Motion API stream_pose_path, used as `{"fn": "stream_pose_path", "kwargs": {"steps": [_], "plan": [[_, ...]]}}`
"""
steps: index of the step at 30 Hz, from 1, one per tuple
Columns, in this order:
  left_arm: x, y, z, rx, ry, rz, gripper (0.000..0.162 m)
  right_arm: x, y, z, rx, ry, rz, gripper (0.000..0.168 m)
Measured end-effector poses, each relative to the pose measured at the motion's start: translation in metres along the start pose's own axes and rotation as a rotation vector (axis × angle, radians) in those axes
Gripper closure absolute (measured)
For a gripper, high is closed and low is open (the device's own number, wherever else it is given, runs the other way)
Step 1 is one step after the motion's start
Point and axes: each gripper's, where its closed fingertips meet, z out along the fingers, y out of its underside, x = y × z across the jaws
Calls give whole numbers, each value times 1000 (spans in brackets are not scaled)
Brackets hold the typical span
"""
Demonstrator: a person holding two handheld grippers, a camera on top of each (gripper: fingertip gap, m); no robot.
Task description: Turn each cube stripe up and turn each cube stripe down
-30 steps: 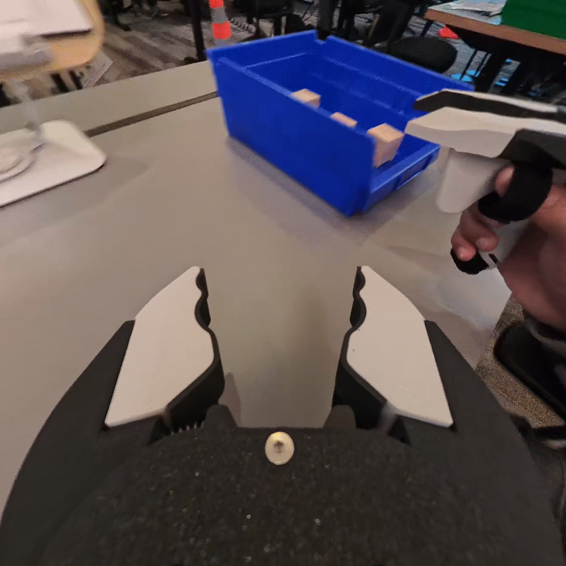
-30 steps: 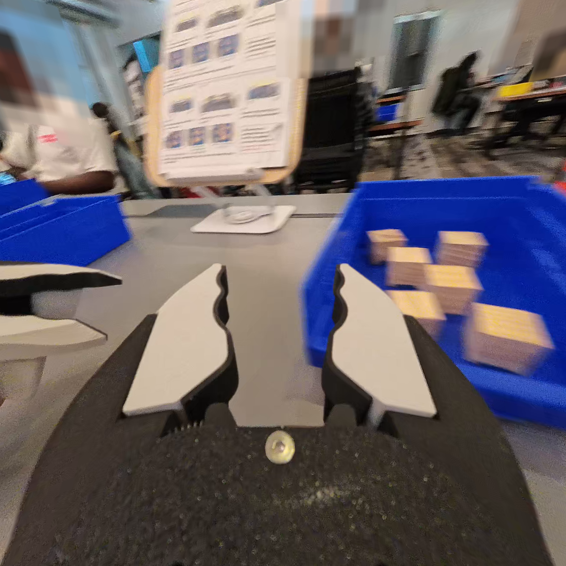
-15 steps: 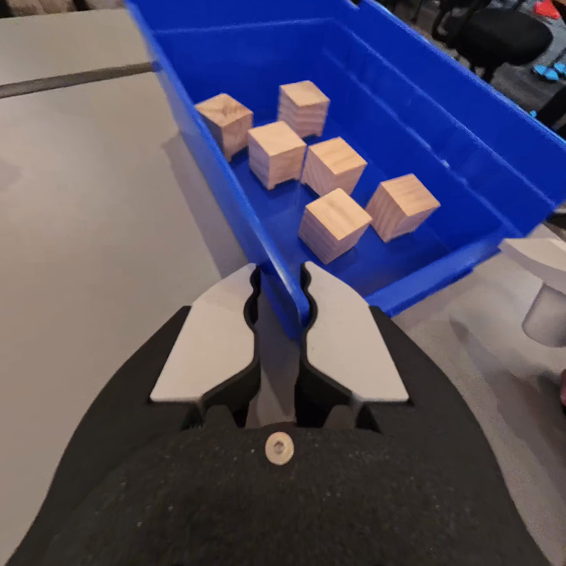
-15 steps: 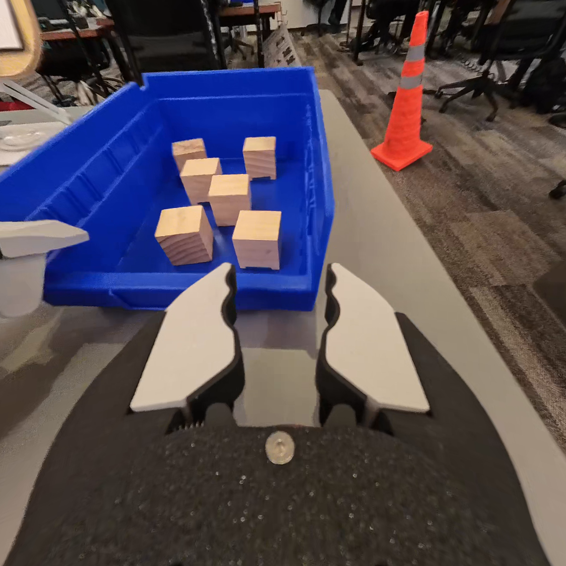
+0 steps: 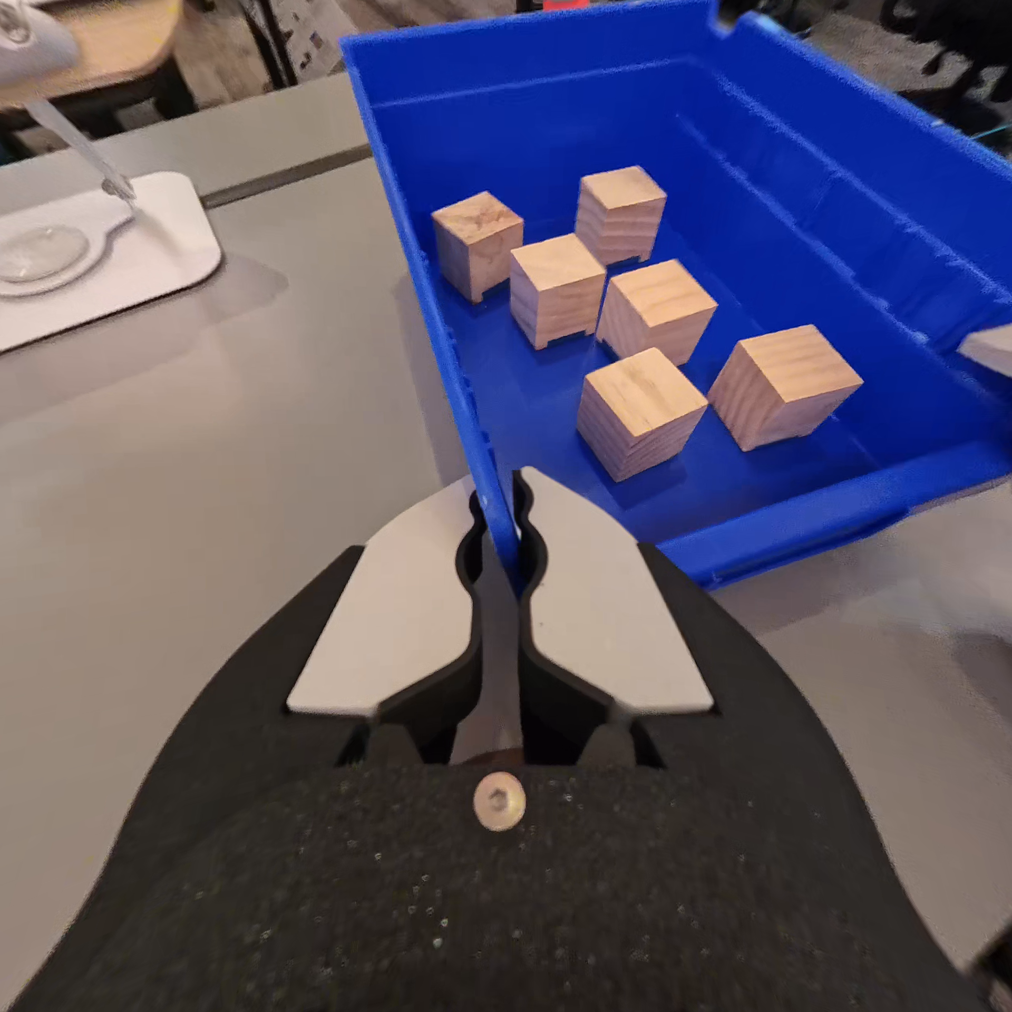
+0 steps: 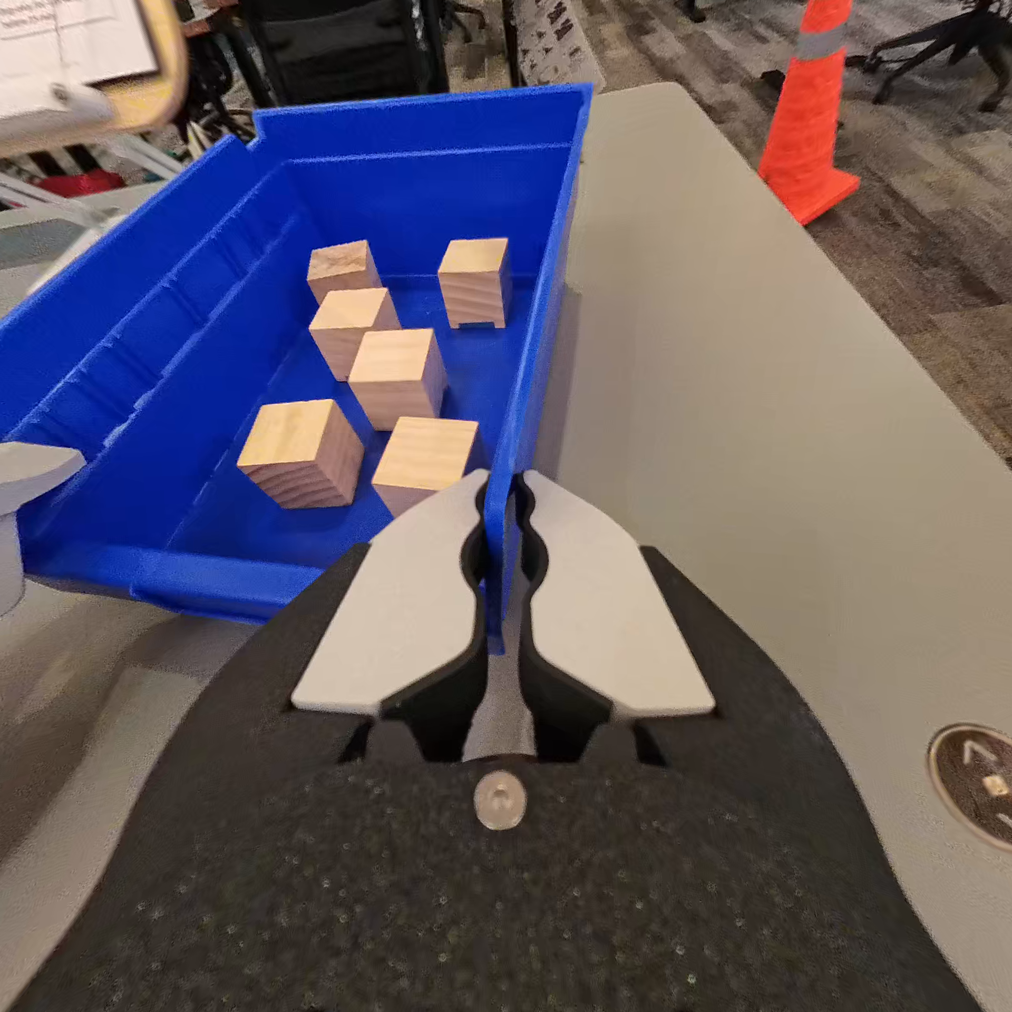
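A blue plastic bin (image 5: 821,230) stands on the grey table (image 5: 191,438) and holds several wooden cubes (image 5: 638,408). Some cubes show a notch at the bottom edge. My left gripper (image 5: 495,493) is shut on the bin's left side wall near the front corner. My right gripper (image 6: 501,482) is shut on the bin's (image 6: 383,164) right side wall near the front corner, next to a cube (image 6: 424,452). The other gripper's tip shows at each view's edge.
A white stand base (image 5: 82,257) sits on the table left of the bin. An orange cone (image 6: 810,109) stands on the floor beyond the table's right edge. A round metal fitting (image 6: 975,783) is set in the table at the near right.
Both grippers moved up to the bin's front corners and closed, the left on the left wall and then the right on the right wall.
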Motion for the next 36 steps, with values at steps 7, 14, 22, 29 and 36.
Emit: {"fn": "stream_pose_path", "kwargs": {"steps": [7, 14, 22, 29, 36], "plan": [[-89, 26, -109, 76, -159, 11, 154, -129, -5, -28, 105, -182, -8, 162], [-192, 78, -183, 57, -359, -96, 155, -266, 14, -12, 46, -331, -105, 164], [-224, 109, -172, -9, -356, -142, 154, -295, 43, 17, -35, -349, -78, 163], [-222, 114, -184, 47, -239, -181, 104, -294, 42, -1, 7, -514, -91, 133], [-281, 144, -249, 29, -315, -230, 105, -288, 32, -57, 137, -631, -179, 132]]}}
